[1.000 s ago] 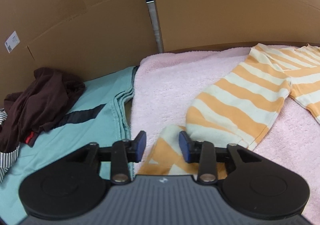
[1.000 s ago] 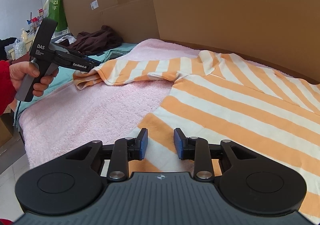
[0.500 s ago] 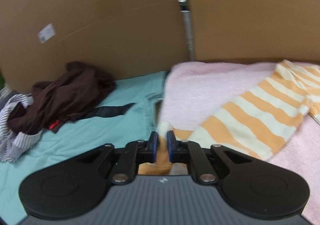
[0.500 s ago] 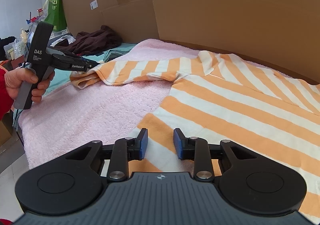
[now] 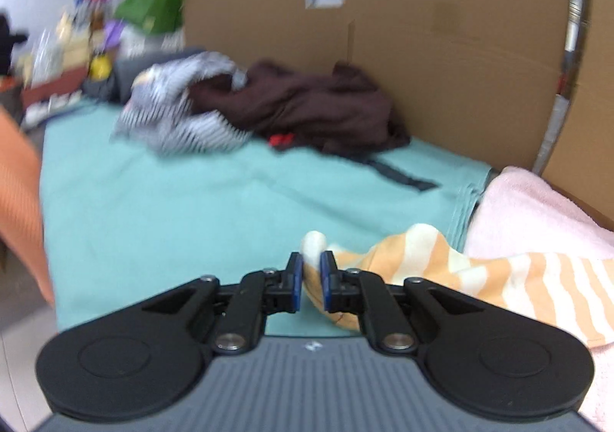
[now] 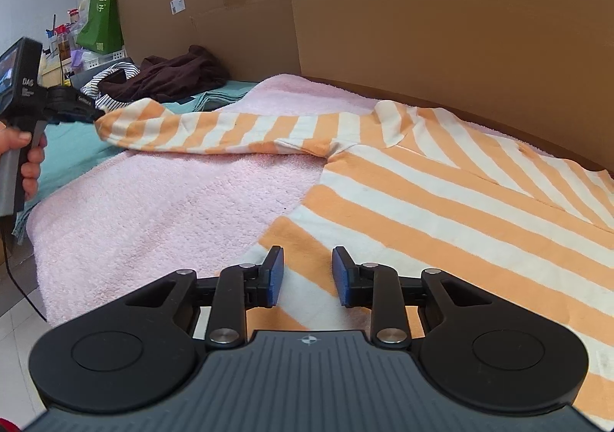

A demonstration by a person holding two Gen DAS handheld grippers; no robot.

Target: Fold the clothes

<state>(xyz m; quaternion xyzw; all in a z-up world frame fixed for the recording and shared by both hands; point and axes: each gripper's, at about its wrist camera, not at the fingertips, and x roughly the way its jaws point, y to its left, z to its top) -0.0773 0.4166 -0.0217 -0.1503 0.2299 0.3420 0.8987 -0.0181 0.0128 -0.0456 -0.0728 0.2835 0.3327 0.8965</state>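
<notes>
The striped top (image 6: pixel 441 198), orange and cream, lies spread face-up on the pink towel (image 6: pixel 153 209) covering the worktop, its body at 3 o'clock in the right wrist view and one long sleeve (image 6: pixel 215 129) drawn out straight toward 10 o'clock.

The left gripper (image 5: pixel 311 276) is closed narrowly on the sleeve cuff (image 5: pixel 314 242), a fold of cream cloth showing between the blue pads; the cuff is held out over the teal cloth (image 5: pixel 192 209), clear of the towel edge. The left wrist view is blurred, so the depth of bite cannot be confirmed.

The right gripper (image 6: pixel 308 274) stands with jaws wide and nothing between them, low over the hem (image 6: pixel 295 240) at the 6 o'clock corner of the top.

Judgement: the sleeve appears to be under tension for straightening or for folding across the body; which cannot be settled here.

Recommendations: keep the pinch firm, since the cuff is thick and may slip. Hold the sleeve low and level to avoid dragging the shoulder seam (image 6: pixel 330 148). Watch the towel for bunching. Keep clear of the dark garment pile (image 5: pixel 318 113) at 12 o'clock.
</notes>
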